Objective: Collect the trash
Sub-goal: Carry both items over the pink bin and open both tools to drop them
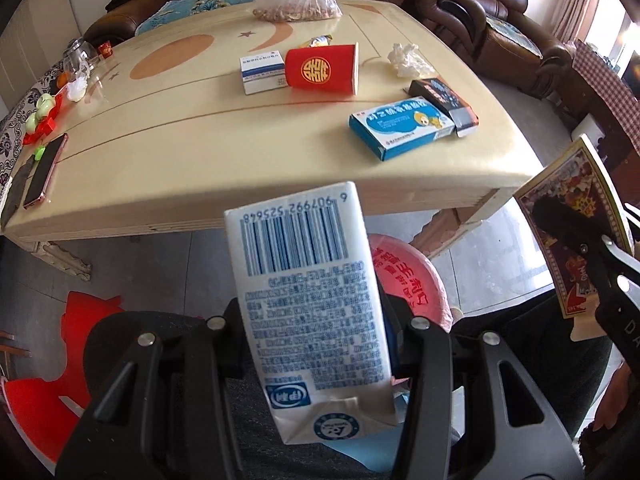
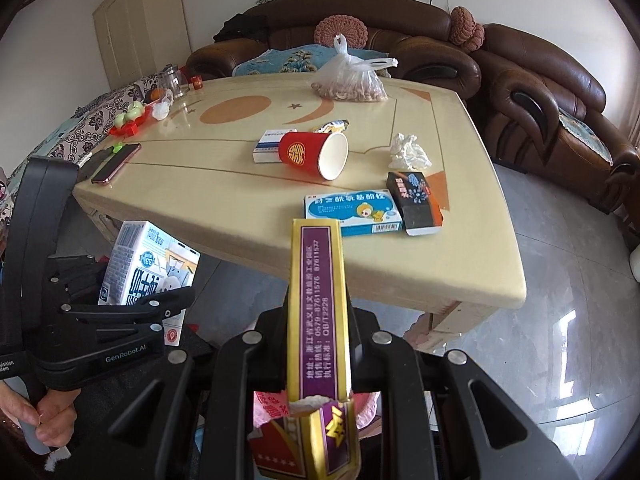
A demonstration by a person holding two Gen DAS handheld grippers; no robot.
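Observation:
My left gripper (image 1: 316,320) is shut on a white milk carton (image 1: 304,280) with a blue barcode, held off the table's near edge. My right gripper (image 2: 316,336) is shut on a flat gold and purple box (image 2: 316,300). Under both sits a bin with a pink bag (image 1: 404,276), mostly hidden. On the cream table (image 1: 200,168) lie a tipped red paper cup (image 1: 322,69), a white-blue medicine box (image 1: 260,74), a blue medicine box (image 1: 400,126), a black box (image 1: 444,100), a crumpled tissue (image 1: 408,60) and a snack wrapper (image 1: 320,41).
A plastic bag of nuts (image 1: 298,0) sits at the table's far edge and a phone (image 1: 44,172) at its left end. Brown sofas (image 2: 540,92) wrap the far side. A red stool (image 1: 44,392) stands on the grey floor at lower left.

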